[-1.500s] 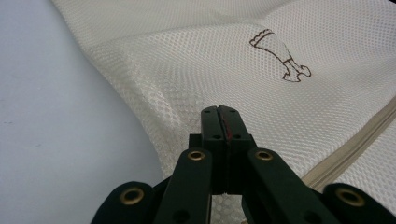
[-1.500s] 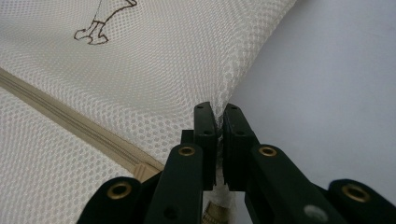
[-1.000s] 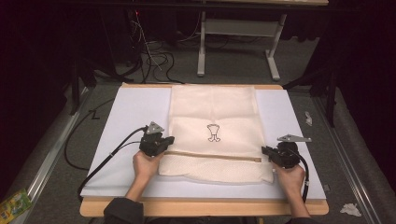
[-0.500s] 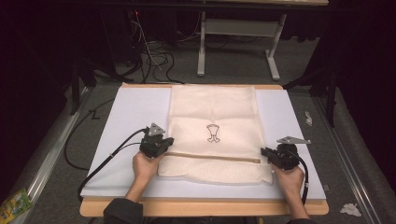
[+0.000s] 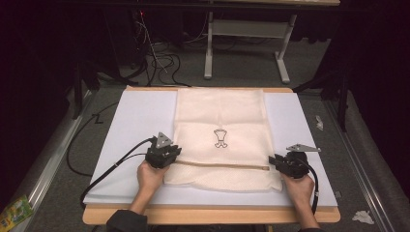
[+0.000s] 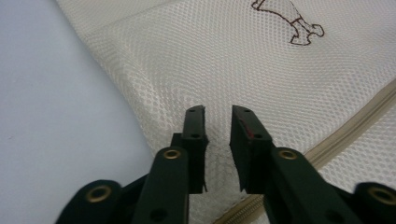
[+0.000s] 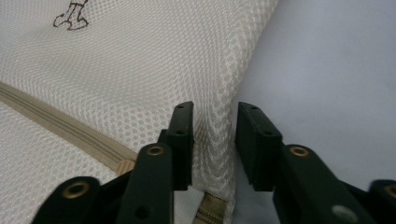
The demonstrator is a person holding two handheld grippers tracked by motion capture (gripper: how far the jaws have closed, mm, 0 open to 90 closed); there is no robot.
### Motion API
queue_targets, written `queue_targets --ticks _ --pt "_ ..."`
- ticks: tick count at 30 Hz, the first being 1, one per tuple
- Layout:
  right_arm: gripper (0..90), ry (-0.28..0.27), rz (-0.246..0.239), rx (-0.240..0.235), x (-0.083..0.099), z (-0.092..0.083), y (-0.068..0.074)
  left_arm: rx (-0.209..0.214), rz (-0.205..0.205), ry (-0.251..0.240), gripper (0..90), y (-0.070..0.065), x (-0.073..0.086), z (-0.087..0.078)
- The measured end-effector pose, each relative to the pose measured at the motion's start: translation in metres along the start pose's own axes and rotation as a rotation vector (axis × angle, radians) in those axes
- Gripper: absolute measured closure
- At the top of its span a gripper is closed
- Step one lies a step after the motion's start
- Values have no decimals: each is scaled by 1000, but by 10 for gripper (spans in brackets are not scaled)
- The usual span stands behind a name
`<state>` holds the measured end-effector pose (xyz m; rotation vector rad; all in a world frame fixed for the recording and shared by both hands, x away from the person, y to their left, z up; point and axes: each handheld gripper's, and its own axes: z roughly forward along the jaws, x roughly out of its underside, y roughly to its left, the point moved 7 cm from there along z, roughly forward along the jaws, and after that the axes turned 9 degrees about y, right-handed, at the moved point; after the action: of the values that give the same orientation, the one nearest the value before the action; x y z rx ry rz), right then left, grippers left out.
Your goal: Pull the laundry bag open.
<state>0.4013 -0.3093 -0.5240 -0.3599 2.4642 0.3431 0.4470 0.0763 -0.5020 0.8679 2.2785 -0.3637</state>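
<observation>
A cream mesh bag [image 5: 220, 140] is spread flat on the white counter [image 5: 135, 121]. Its left edge is met by the left tongs [image 5: 175, 154], its right edge by the right tongs [image 5: 273, 161], both just opened.

A cream mesh laundry bag [image 5: 220, 140] lies flat on the white mat — near end folded over, tan zipper [image 5: 220, 166] crosswise.

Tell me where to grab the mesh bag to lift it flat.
Probably the mesh bag is best taken by its two side edges, at the ends of the zipper. It lies flat and limp, so only the edges give a fold to pinch. Bring the left gripper and right gripper in low from the outer sides; their jaws have just been opening, pads off the cloth.
</observation>
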Motion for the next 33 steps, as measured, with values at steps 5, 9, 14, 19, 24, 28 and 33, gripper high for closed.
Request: queue_targets --ticks 5,9,14,19,24,28,33 --pt "548 -2 24 -38 0 0 0 3 -2 -4 637 -7 3 3" --pt "511 10 12 -28 -2 2 4 2 3 0 610 -11 5 5" --pt "536 34 -5 -56 -5 6 16 7 8 20 599 -16 10 12" --pt "735 52 -32 -18 -5 7 17 0 0 38 604 -19 14 22" --pt "869 38 -66 -21 -8 6 16 7 -10 38 604 -18 11 22" --pt "873 13 -59 -34 -9 2 17 24 -16 28 602 -21 8 18" --pt "874 -16 -65 -58 -13 -5 22 76 -17 3 612 -33 0 12"
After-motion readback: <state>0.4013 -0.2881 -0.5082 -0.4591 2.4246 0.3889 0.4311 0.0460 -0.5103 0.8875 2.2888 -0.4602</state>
